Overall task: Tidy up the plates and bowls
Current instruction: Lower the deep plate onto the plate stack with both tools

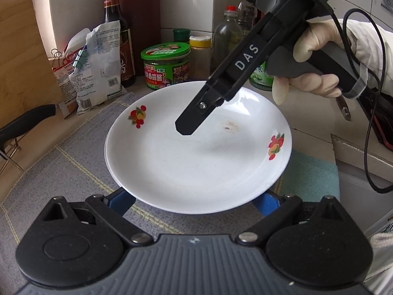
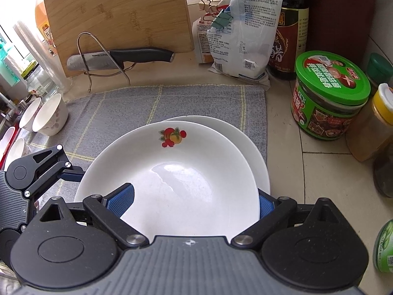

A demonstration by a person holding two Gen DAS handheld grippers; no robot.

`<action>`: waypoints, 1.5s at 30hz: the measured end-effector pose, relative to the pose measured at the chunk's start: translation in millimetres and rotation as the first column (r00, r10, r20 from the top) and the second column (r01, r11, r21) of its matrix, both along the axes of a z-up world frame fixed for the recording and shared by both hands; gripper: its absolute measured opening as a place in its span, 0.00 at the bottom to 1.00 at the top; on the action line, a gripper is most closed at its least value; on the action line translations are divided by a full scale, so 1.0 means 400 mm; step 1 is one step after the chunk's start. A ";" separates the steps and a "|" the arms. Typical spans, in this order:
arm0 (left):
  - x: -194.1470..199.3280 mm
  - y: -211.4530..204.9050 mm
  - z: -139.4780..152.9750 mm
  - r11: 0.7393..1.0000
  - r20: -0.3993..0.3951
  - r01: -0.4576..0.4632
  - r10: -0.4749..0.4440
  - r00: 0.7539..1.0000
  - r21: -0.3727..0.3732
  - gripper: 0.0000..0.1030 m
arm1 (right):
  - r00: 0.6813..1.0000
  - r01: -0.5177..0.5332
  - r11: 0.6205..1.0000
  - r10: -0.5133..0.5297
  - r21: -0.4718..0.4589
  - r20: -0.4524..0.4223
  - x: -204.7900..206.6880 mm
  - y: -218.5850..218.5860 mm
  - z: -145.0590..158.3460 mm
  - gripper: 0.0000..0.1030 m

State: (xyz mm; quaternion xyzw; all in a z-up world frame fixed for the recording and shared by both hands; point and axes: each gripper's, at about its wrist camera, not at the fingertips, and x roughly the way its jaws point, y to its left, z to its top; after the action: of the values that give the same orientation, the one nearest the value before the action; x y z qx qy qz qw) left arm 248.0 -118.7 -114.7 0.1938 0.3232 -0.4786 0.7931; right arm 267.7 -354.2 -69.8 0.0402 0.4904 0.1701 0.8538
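A gloved hand [image 1: 316, 56] is gripping the handle of the right gripper [image 2: 194, 199], angling it steeply down over the top plate [image 1: 196, 152] from the far right of the left wrist view. Its jaws are standing wide — one blue pad [image 2: 121, 200] is lying over the plate's near-left inner surface, the other is sitting just outside the right rim, and neither is visibly squeezing.

The left gripper [image 1: 196, 201] is pointing down toward the same plate from the opposite side, jaws spread wide too, with its blue fingertips [image 1: 266, 202] tucked below the near rim; actual contact is hidden.

The fruit-patterned plate is sitting on a second plate [image 2: 248, 142] — offset, not squarely stacked — on the grey mat [image 2: 172, 100]. Two bowls [image 2: 50, 115] are standing at the mat's left edge, well apart from the plates.
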 end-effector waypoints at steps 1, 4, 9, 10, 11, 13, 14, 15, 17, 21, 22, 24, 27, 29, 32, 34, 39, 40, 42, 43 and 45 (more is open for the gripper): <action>0.002 -0.003 0.001 1.000 -0.003 0.001 -0.001 1.000 0.002 0.96 | 1.000 0.002 1.000 -0.002 -0.003 -0.001 -0.001 0.000 0.000 0.97; 0.006 -0.010 0.002 1.000 -0.004 0.005 -0.005 1.000 0.009 0.96 | 1.000 0.012 1.000 -0.012 -0.006 -0.007 0.000 -0.003 0.000 0.98; 0.005 -0.016 0.000 0.999 0.001 0.013 -0.013 1.000 0.032 0.96 | 1.000 0.017 1.000 -0.017 -0.014 -0.021 0.001 -0.001 -0.004 0.98; 0.005 -0.017 0.000 0.999 -0.001 0.013 -0.013 1.000 0.035 0.96 | 1.000 0.016 1.000 -0.016 -0.018 -0.022 0.002 0.001 -0.004 0.98; 0.006 -0.018 0.001 0.999 -0.003 0.014 -0.014 1.000 0.039 0.96 | 1.000 0.016 1.000 -0.017 -0.022 -0.025 0.003 0.003 -0.004 0.98; 0.006 -0.018 0.001 0.999 -0.006 0.015 -0.015 1.000 0.047 0.96 | 0.999 0.017 0.999 -0.018 -0.033 -0.032 0.004 0.008 -0.005 0.98; 0.006 -0.019 0.000 0.999 -0.006 0.015 -0.014 1.000 0.048 0.96 | 0.999 0.017 0.999 -0.018 -0.039 -0.034 0.005 0.011 -0.005 0.98; 0.006 -0.019 -0.001 0.999 -0.005 0.015 -0.014 1.000 0.050 0.96 | 0.999 0.017 0.999 -0.018 -0.043 -0.035 0.005 0.013 -0.006 0.98; 0.005 -0.019 -0.002 0.998 -0.003 0.015 -0.015 1.000 0.054 0.96 | 0.999 0.018 0.999 -0.020 -0.047 -0.041 0.008 0.015 -0.007 0.98; 0.002 -0.018 -0.002 0.998 -0.008 0.011 -0.010 1.000 0.064 0.96 | 0.998 0.013 0.999 -0.015 -0.050 -0.053 0.013 0.020 -0.015 0.98; 0.004 -0.018 -0.002 0.998 -0.013 0.006 -0.005 1.000 0.063 0.96 | 0.998 0.011 0.999 -0.013 -0.051 -0.056 0.014 0.022 -0.018 0.98; 0.009 -0.015 -0.002 0.998 -0.030 -0.003 0.005 1.000 0.059 0.96 | 0.998 0.004 0.998 -0.007 -0.058 -0.055 0.017 0.030 -0.022 0.98; 0.010 -0.012 -0.002 0.998 -0.032 -0.008 0.009 0.999 0.060 0.96 | 0.998 -0.003 0.998 -0.001 -0.061 -0.061 0.022 0.035 -0.026 0.98; 0.011 -0.013 -0.002 0.998 -0.029 -0.007 0.009 1.000 0.063 0.96 | 0.998 -0.004 0.998 -0.001 -0.065 -0.069 0.026 0.036 -0.030 0.98; 0.015 -0.012 -0.004 0.998 -0.033 -0.010 0.013 0.999 0.066 0.96 | 0.997 -0.004 0.998 -0.001 -0.063 -0.083 0.031 0.040 -0.034 1.00; 0.015 -0.009 -0.006 0.998 -0.027 -0.016 0.017 0.999 0.067 0.96 | 0.996 -0.004 0.998 -0.002 -0.063 -0.087 0.034 0.041 -0.035 1.00; 0.015 -0.001 -0.005 0.998 -0.020 -0.018 0.020 1.000 0.064 0.96 | 0.994 0.003 0.999 -0.008 -0.047 -0.106 0.041 0.041 -0.039 1.00; 0.014 -0.001 -0.005 0.998 -0.017 -0.017 0.018 1.000 0.065 0.96 | 0.994 0.004 0.999 -0.009 -0.047 -0.108 0.041 0.042 -0.039 1.00; 0.012 -0.001 -0.004 0.998 -0.010 -0.016 0.017 1.000 0.068 0.96 | 0.993 0.004 0.999 -0.009 -0.050 -0.114 0.041 0.045 -0.039 1.00; 0.012 0.000 -0.003 0.998 -0.009 -0.017 0.017 1.000 0.067 0.96 | 0.993 0.006 0.999 -0.012 -0.050 -0.118 0.042 0.046 -0.039 1.00; 0.012 0.003 -0.002 0.998 -0.011 -0.018 0.019 1.000 0.062 0.96 | 0.992 0.011 0.999 -0.018 -0.052 -0.128 0.043 0.046 -0.039 1.00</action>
State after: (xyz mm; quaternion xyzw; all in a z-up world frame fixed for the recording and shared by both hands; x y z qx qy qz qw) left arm 252.7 -117.5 -115.3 0.2125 0.3444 -0.4620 0.7892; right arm 285.1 -335.7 -85.5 0.0329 0.5484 0.1485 0.8223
